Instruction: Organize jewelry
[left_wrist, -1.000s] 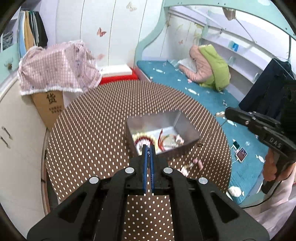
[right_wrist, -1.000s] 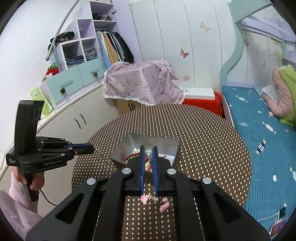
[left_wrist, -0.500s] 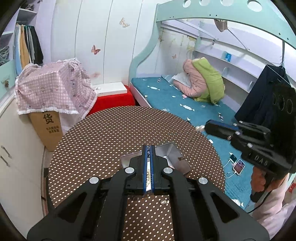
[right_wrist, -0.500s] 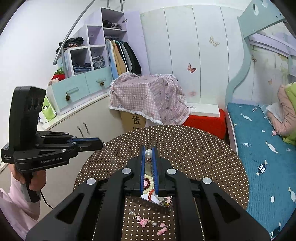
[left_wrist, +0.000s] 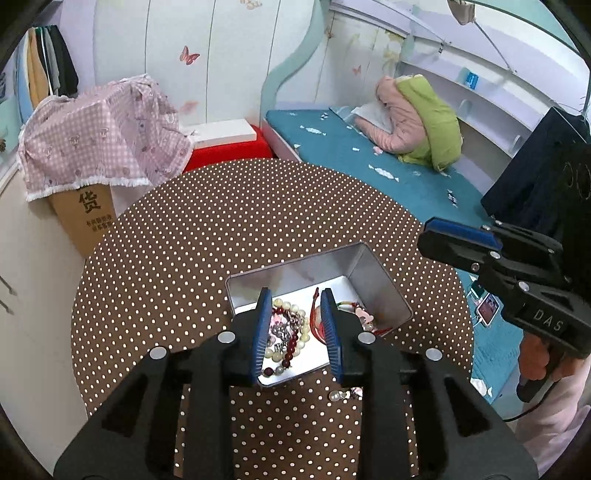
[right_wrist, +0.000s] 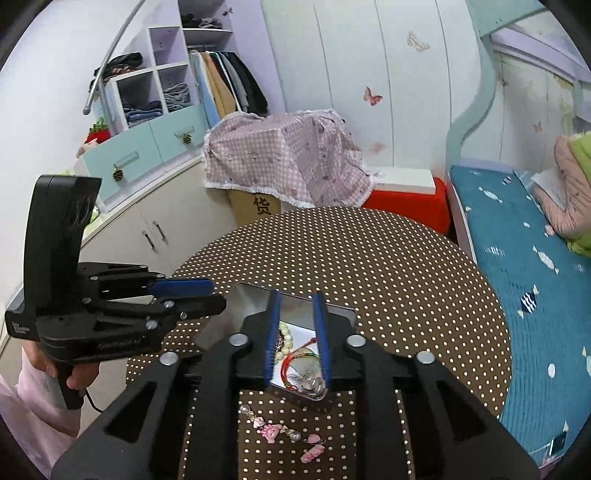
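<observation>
Nearest the right tool (right_wrist: 297, 336), at 6 o'clock on the dotted desk (right_wrist: 406, 266), a pink charm bracelet (right_wrist: 284, 434) lies outside the tin (right_wrist: 240, 295). Just beyond, both tools are released with nothing between their jaws; the left tool (left_wrist: 295, 328) hovers over the tin's beads (left_wrist: 286, 334) and red cord (left_wrist: 316, 314). Judging from here, a grab at the flat, thin bracelet could pinch only 1 charm and let the chain slip, or a finger could nudge the light tin toward 12 o'clock and spill it.
</observation>
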